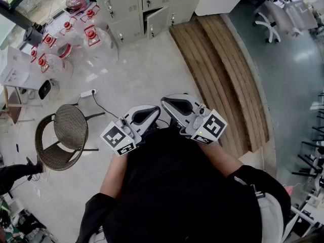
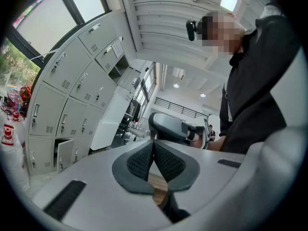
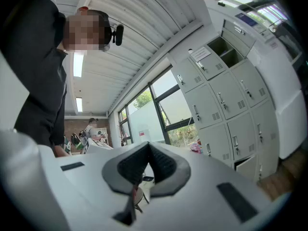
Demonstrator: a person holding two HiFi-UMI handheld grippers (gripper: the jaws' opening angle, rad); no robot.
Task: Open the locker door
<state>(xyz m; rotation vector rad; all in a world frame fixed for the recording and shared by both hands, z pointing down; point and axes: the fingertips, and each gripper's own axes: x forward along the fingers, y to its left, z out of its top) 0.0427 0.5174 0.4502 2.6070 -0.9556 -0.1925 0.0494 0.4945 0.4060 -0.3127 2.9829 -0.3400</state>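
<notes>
The grey lockers point(image 1: 147, 6) stand at the far end of the floor, well away from both grippers. One low locker door point(image 1: 158, 20) hangs slightly ajar; it also shows in the left gripper view point(image 2: 65, 154) and the right gripper view point(image 3: 246, 167). My left gripper point(image 1: 152, 110) and right gripper point(image 1: 167, 103) are held close to the person's body, side by side, pointing toward the lockers. Both are shut, pads touching at the tips, with nothing between them. The left gripper point(image 2: 154, 144) and right gripper point(image 3: 147, 147) hold nothing.
A wicker chair point(image 1: 68, 133) stands at the left, with a power strip point(image 1: 88, 92) and cable beyond it. Several water jugs with red caps point(image 1: 91, 34) crowd the lockers' left side. A wooden stepped platform point(image 1: 223, 75) runs on the right. An office chair point(image 1: 271, 22) stands far right.
</notes>
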